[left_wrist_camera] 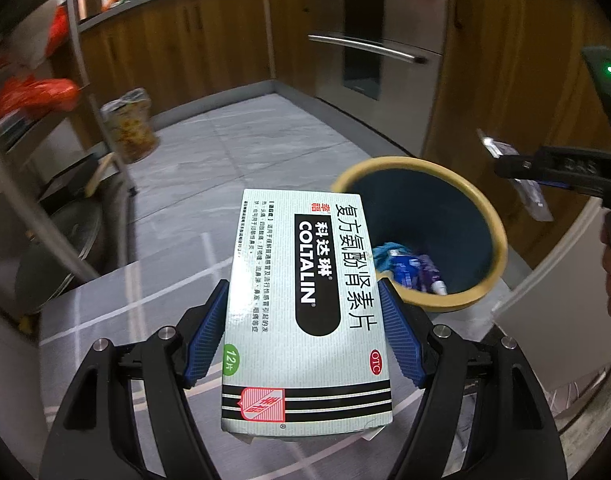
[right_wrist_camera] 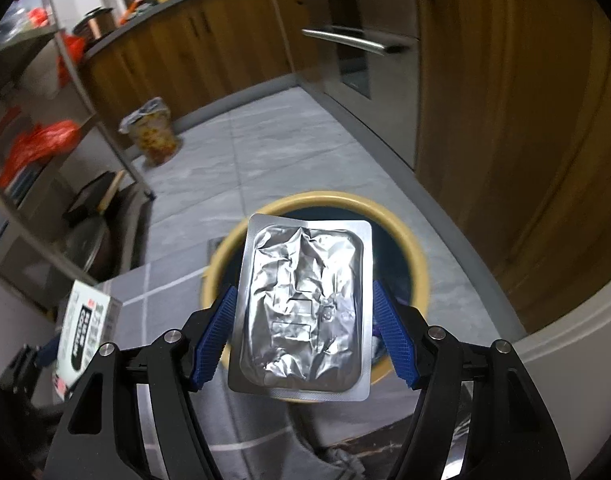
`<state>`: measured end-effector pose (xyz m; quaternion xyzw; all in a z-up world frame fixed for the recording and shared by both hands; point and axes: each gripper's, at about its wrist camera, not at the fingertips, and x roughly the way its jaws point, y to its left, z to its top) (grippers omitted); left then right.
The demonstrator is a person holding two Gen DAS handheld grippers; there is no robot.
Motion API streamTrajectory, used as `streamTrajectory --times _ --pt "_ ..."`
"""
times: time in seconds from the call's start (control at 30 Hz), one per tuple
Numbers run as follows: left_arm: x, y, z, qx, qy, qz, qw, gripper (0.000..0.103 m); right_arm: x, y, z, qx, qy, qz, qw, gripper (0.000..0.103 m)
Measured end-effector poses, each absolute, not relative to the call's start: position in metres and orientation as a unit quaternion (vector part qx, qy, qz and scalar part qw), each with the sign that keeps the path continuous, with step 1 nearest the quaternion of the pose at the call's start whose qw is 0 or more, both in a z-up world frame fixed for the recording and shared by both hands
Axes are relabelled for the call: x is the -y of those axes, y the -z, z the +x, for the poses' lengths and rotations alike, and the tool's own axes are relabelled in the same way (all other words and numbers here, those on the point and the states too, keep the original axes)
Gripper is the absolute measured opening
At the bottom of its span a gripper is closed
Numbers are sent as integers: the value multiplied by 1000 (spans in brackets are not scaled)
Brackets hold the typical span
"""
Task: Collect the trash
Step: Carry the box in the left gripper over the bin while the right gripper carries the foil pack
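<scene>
Low in frame, the left gripper (left_wrist_camera: pixel 303 336) clamps a pale green cardboard medicine box (left_wrist_camera: pixel 305 312), the right gripper (right_wrist_camera: pixel 303 334) pinches a crinkled silver foil blister pack (right_wrist_camera: pixel 303 300), both above a yellow-rimmed dark round bin (right_wrist_camera: pixel 419 264) holding wrappers, mid-frame on the grey tiled floor (left_wrist_camera: pixel 241 140).

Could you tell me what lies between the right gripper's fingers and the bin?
A silver blister pack, held in the right gripper, hangs over the bin; the right wrist view shows it.

We hold a medicine box (left_wrist_camera: pixel 305 312) between the blue pads (left_wrist_camera: pixel 203 340) of our left gripper (left_wrist_camera: pixel 303 332) — tight on both sides. Just past it sits a round bin (left_wrist_camera: pixel 477 208) with trash (left_wrist_camera: pixel 409 268) inside — our right gripper (left_wrist_camera: pixel 553 168) hangs above it.
</scene>
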<state>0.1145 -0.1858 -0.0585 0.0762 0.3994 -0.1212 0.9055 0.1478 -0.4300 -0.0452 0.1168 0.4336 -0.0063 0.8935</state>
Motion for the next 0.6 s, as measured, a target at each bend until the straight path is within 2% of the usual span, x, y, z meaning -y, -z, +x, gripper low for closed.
streamTrajectory --times 0.6 --pt "279 86 176 -390 221 123 885 72 474 87 193 -475 47 194 857 70"
